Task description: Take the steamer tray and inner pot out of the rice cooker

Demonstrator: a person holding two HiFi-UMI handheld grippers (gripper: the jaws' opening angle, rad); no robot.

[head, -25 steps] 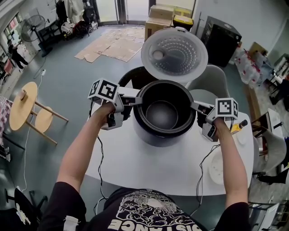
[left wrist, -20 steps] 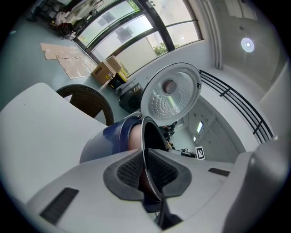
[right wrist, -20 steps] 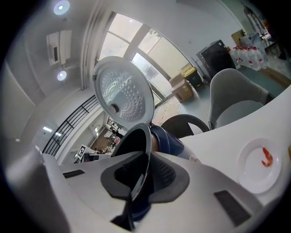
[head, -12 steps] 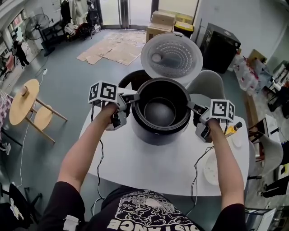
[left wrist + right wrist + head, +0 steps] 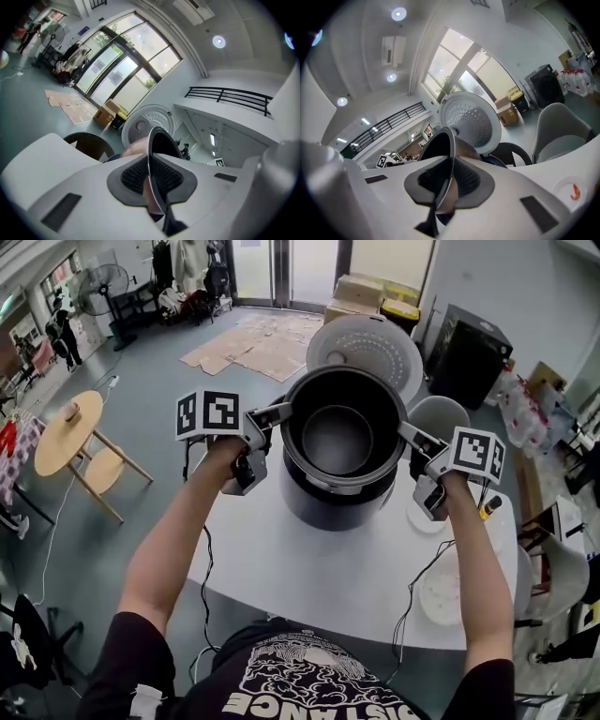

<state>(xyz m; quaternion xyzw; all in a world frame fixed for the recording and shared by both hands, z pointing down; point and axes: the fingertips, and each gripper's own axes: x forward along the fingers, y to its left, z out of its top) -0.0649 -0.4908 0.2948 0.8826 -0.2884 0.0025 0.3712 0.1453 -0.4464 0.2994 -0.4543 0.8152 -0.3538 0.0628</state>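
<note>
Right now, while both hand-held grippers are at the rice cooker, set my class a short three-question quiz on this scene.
1. True or false: the round white perforated lid of the black rice cooker is closed.
2. What is the left hand-held gripper shut on? A) the rim of the dark metal inner pot; B) the lid; C) the edge of the white table.
3. In a few words: what does the right hand-held gripper hold?

Key: 1 false, the lid stands open behind the cooker. 2 A. 3 the same pot's rim, on the opposite side.
</note>
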